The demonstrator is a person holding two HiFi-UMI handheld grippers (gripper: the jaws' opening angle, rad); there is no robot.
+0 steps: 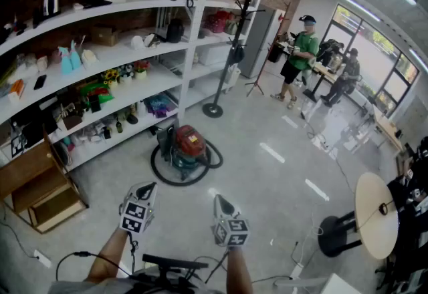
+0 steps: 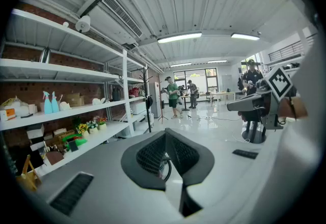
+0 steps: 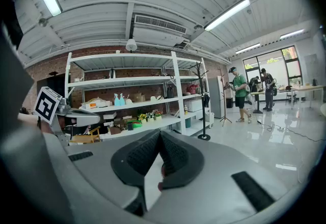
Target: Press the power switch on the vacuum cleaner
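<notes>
**Item: approach stage, power switch not yet reached.**

1. Shelving unit [image 1: 192,45], one, white, several tiers, along the brick wall. It is stocked with mixed small goods.
2. Round table [image 1: 371,216], one, pale top on a black pedestal, at the right of the head view, well apart from the work.
3. Coat stand [image 1: 228,52], one, black, on a round foot beside the end of the shelving.
4. Persons, two, standing far off near the windows; one wears a green top [image 1: 305,45].
5. Vacuum cleaner [image 1: 188,147], one, a red and dark canister on the floor in front of the lower shelves. Its black hose [image 1: 166,176] is looped round it. The switch cannot be made out at this range.
6. Left gripper [image 1: 148,188], one, jaws closed together and empty, held low and well short of the canister.
7. Right gripper [image 1: 220,200], one, jaws likewise pressed together on nothing, just beside the left and pointing the same way.
8. Spray bottles [image 1: 69,59], two, teal, on a middle shelf.

Judged next: walk up, lower one closed jaw tip over the canister top, find the switch, and push straight down.
</notes>
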